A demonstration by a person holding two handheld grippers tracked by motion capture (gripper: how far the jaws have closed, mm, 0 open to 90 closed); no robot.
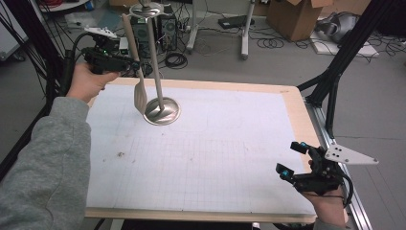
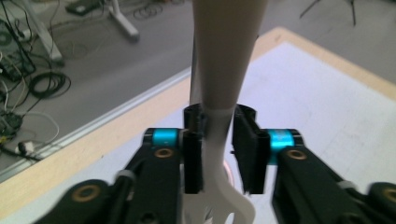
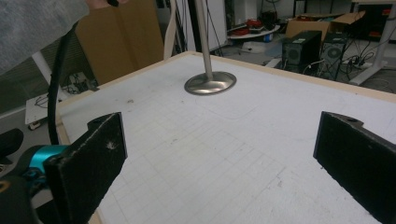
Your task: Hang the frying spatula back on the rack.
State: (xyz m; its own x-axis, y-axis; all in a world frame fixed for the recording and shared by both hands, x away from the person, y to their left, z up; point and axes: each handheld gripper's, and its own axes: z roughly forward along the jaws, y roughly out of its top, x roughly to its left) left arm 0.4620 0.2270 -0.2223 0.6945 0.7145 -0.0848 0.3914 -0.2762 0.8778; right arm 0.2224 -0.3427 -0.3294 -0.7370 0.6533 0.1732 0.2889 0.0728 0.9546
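Your left hand-held gripper sits at the far left corner of the table, pointing level toward the metal stand. A cream slotted spatula hangs upright between its jaws, handle above them, slotted blade below, the blade's tip just beside the stand's round base. In the left gripper view the spatula's narrow neck passes between the two black pads: the one on that view's left lies against the neck, while a small gap shows at the other, so the jaws stand slightly apart around the neck and do not clamp it. Just right of this gripper, the stand's pole rises from the base to a cap at the top, where the spatula's handle end meets it; whether it hooks there I cannot tell. Well to the right, at the table's near right edge, your right hand-held gripper rests with jaws wide apart and nothing between them. From it, the stand's base lies ahead, well apart, across bare gridded table.
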